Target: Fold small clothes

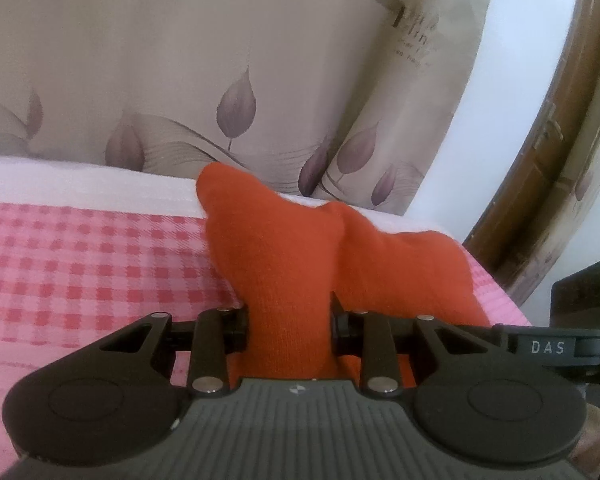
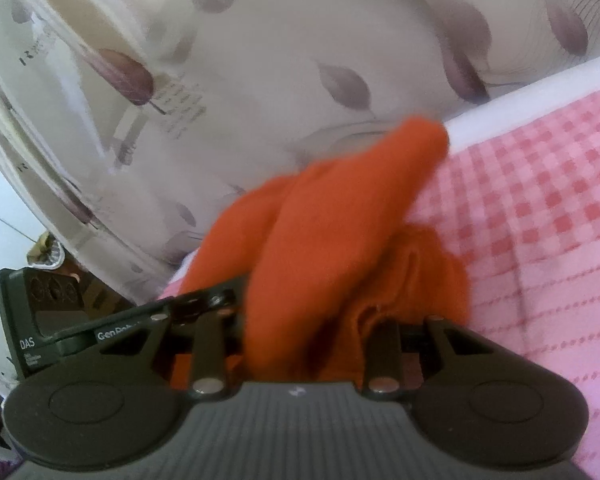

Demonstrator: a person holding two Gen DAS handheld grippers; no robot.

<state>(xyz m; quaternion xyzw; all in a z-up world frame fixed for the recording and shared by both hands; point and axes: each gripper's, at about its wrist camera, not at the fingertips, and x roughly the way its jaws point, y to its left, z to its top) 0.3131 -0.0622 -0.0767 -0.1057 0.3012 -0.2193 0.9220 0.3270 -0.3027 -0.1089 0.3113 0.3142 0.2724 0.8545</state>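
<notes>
Both tools, left tool [image 1: 290,320] and right tool [image 2: 320,320], clamp the orange garment [image 1: 300,248] above the checked bedspread [image 1: 80,260]; next, probably fold it over

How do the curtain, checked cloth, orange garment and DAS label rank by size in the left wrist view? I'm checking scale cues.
By area in view:
1. curtain
2. checked cloth
3. orange garment, though its nearness to the camera inflates it
4. DAS label
</notes>
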